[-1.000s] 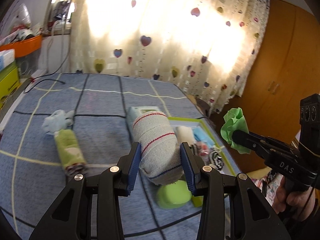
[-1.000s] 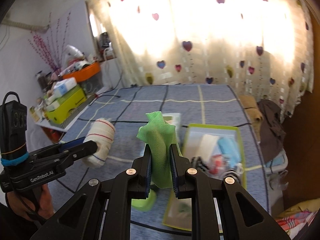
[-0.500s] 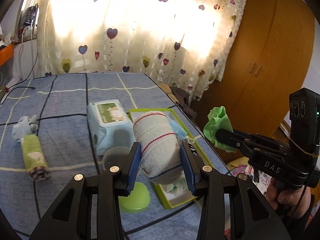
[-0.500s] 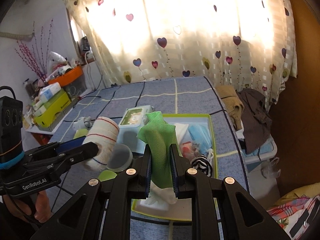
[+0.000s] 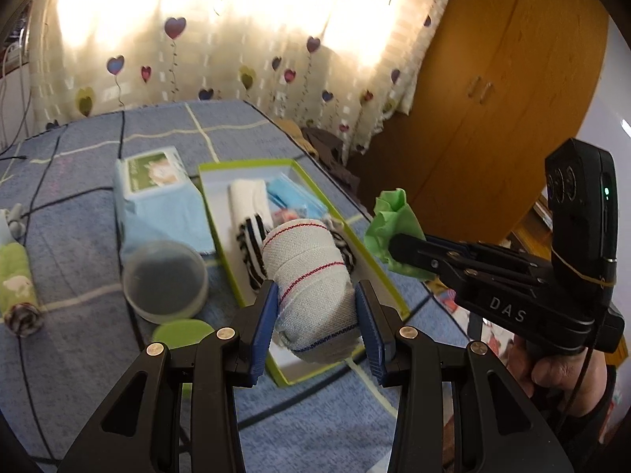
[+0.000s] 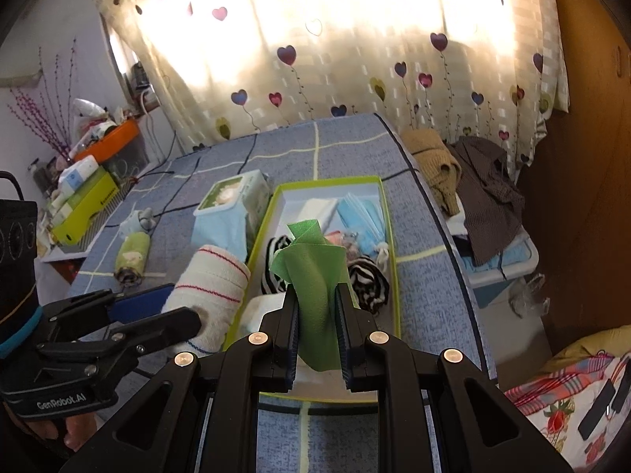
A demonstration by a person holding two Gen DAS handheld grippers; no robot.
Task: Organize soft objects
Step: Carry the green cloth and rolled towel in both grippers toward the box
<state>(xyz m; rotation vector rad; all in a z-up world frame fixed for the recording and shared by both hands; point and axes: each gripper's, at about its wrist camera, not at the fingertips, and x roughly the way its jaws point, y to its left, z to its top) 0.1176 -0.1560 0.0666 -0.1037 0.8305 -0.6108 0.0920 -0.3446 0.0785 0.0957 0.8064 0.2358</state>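
In the left wrist view, a rolled green towel [image 5: 15, 276] lies at the far left edge on the blue checked bedspread [image 5: 79, 354], then a clear round tub [image 5: 165, 280] left of centre. At lower centre the left gripper [image 5: 317, 317] pinches a white rolled cloth [image 5: 311, 276] between its blue pads, above the green-rimmed tray [image 5: 221, 252]. At right, the right gripper [image 5: 398, 250] has its jaws pressed on a green cloth [image 5: 388, 216].
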